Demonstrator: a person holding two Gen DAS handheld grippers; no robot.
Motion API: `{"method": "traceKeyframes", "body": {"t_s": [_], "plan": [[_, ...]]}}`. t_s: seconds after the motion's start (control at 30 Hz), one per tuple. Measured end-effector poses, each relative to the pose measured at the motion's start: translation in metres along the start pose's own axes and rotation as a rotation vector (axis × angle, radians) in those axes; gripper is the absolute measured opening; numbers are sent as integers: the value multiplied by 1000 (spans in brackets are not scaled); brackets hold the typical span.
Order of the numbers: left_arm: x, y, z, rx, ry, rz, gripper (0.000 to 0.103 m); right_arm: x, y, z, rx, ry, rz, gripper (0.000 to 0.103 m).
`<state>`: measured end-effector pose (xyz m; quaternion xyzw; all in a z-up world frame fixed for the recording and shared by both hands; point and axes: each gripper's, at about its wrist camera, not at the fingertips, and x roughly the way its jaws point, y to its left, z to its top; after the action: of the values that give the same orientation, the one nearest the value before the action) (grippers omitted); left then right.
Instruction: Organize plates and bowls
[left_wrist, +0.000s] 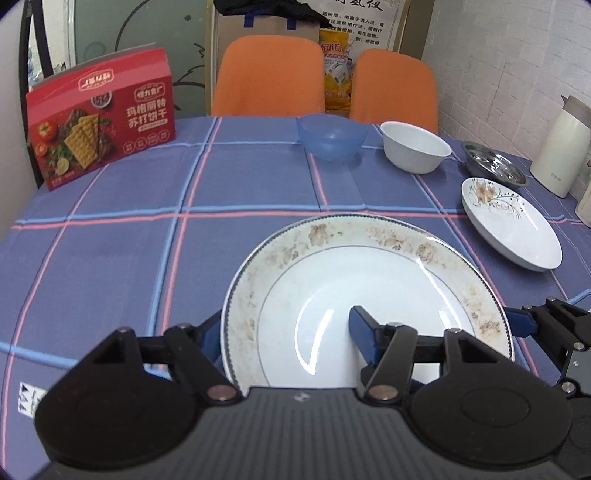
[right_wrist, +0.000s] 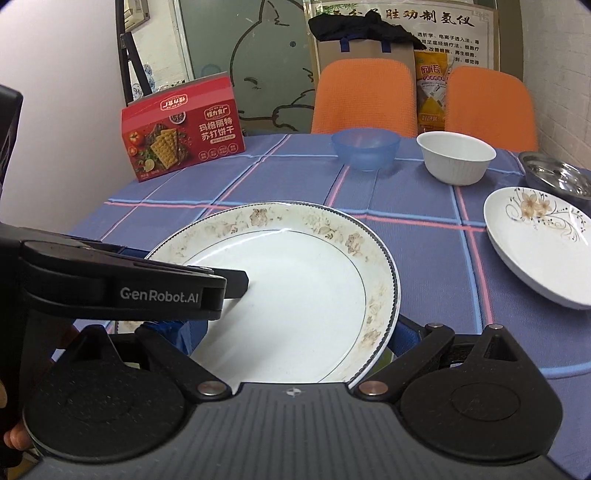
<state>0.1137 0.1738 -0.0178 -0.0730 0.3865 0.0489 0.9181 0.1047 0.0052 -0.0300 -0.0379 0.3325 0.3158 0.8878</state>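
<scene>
On the table, just ahead of both grippers, lies the big plate (left_wrist: 332, 277), white with a faded brown flower rim. It rests on a blue cloth (left_wrist: 110, 258) crossed by pink and pale blue lines.

The left gripper (left_wrist: 286, 332) stands wide open and clamps nothing. One blue finger (left_wrist: 360, 328) reaches over the plate's well, and the other (left_wrist: 210, 334) sits outside the plate's left rim, partly hidden behind it.

The right gripper (right_wrist: 284, 330) is also spread wide, with the plate lying between its fingers. Its right finger (right_wrist: 404, 334) is just beside the plate's right rim, and I cannot tell whether they touch. Its left finger (right_wrist: 170, 328) is mostly hidden under the left gripper's arm.

Beyond the big plate, past the table's far edge, stand two orange chairs (left_wrist: 269, 74). Behind them are a brown paper bag (left_wrist: 266, 22) and a yellow packet (left_wrist: 336, 74).

Far left of the big plate stands a red cracker box (left_wrist: 99, 125). Far right of it, by a pale brick-pattern wall, stands a white jug (left_wrist: 561, 147).

To the right of the big plate lies a smaller flowered plate (left_wrist: 517, 229), with a steel bowl (left_wrist: 495, 162) just behind it. Further back sit a white bowl (left_wrist: 413, 151) and a blue bowl (left_wrist: 330, 136), side by side and apart.
</scene>
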Motion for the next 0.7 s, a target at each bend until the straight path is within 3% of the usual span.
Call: {"method": "traceKeyframes", "body": {"t_s": [0.23,0.3,0.37,0.53,0.7], "plan": [[1,-3,-14,38,-6,27,61,3,-2,-14,10,27,31,86],[2,-2,-14,42,-15,29,68,2,-4,-14,16,24,32,84],[-4,-3,-12,66,-59,50,74,-5,-8,-12,11,-13,12,84],[-17,1,2,52,-127,49,75,-26,-10,-4,-16,-122,-58,86],[-18,6,7,32,-131,93,75,-24,-22,-4,6,-109,-67,86]]}}
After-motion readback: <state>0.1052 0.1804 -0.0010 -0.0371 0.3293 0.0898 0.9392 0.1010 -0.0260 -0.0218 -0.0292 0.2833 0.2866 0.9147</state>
